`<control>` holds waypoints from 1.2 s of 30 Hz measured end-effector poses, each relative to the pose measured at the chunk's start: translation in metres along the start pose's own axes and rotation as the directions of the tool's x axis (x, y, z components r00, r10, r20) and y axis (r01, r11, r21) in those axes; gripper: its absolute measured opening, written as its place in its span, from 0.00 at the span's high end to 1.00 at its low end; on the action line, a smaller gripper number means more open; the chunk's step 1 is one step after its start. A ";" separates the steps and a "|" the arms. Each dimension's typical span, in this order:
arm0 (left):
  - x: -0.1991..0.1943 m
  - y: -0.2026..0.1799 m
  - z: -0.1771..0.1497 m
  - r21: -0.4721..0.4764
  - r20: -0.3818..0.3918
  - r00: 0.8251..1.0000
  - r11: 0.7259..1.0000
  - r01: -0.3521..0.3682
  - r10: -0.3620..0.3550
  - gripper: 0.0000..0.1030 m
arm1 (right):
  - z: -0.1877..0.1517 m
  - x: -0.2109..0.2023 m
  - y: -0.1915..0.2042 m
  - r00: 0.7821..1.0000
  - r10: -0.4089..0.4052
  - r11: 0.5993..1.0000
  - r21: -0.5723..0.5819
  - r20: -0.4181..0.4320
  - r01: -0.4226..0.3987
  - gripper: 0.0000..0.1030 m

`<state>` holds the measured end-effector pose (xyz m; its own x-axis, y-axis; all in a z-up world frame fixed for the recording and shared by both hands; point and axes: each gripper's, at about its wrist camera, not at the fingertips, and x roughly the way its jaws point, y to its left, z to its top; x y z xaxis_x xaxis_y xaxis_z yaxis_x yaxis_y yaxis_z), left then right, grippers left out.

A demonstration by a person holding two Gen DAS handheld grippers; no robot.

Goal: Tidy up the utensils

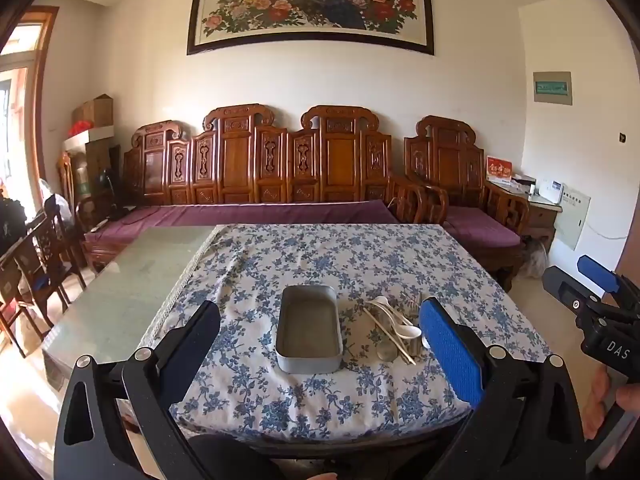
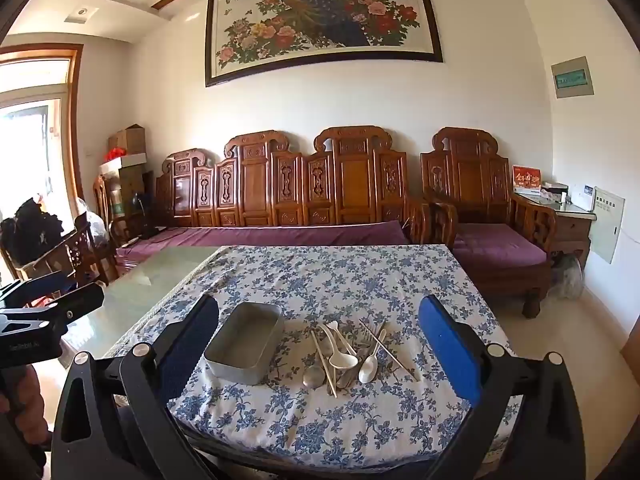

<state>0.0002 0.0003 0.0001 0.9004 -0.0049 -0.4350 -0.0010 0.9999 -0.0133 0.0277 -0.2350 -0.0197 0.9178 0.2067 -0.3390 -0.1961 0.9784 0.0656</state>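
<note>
On the floral tablecloth, the empty metal tray is lying left of the heaped utensils, both sitting beyond and between the fingers of the left gripper and right gripper, each gaping wide, gripping and touching nothing.

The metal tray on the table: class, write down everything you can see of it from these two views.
The metal tray is a shallow rectangular tin with rounded corners, dull grey, seemingly steel or aluminium. It is empty and sits flat, open side up, on the blue-flowered tablecloth, long side running away from the cameras. The pile of utensils lies just to its right, close, apparently apart from it. Neither claw touches it.
</note>
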 end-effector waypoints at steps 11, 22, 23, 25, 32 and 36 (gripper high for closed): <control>-0.002 0.000 -0.002 0.003 0.007 1.000 1.000 -0.007 0.007 0.06 | 0.000 -0.001 -0.002 1.000 0.012 1.000 0.003 0.012 -0.012 0.02; -0.008 -0.001 0.005 0.010 0.017 1.000 1.000 -0.011 0.011 0.06 | 0.001 -0.003 0.003 1.000 0.018 1.000 -0.002 0.016 -0.018 0.02; -0.008 -0.001 0.005 0.010 0.019 1.000 1.000 -0.011 0.010 0.06 | 0.001 -0.005 0.004 1.000 0.018 1.000 -0.003 0.018 -0.018 0.02; -0.009 -0.002 0.006 0.012 0.024 1.000 1.000 -0.013 0.012 0.06 | 0.001 -0.005 0.005 1.000 0.019 1.000 -0.007 0.019 -0.019 0.02; -0.013 -0.003 0.005 0.011 0.039 0.999 1.000 -0.010 0.010 0.06 | 0.001 -0.009 0.006 0.999 0.019 1.000 -0.006 0.027 -0.019 0.02; -0.014 -0.004 0.004 0.014 0.046 0.999 1.000 -0.013 0.012 0.06 | 0.003 -0.011 0.006 0.999 0.019 1.000 -0.005 0.030 -0.019 0.02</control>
<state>-0.0102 -0.0033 0.0098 0.9192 0.0079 -0.3937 -0.0064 1.0000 0.0049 0.0175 -0.2315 -0.0129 0.9238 0.2255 -0.3094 -0.2154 0.9742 0.0671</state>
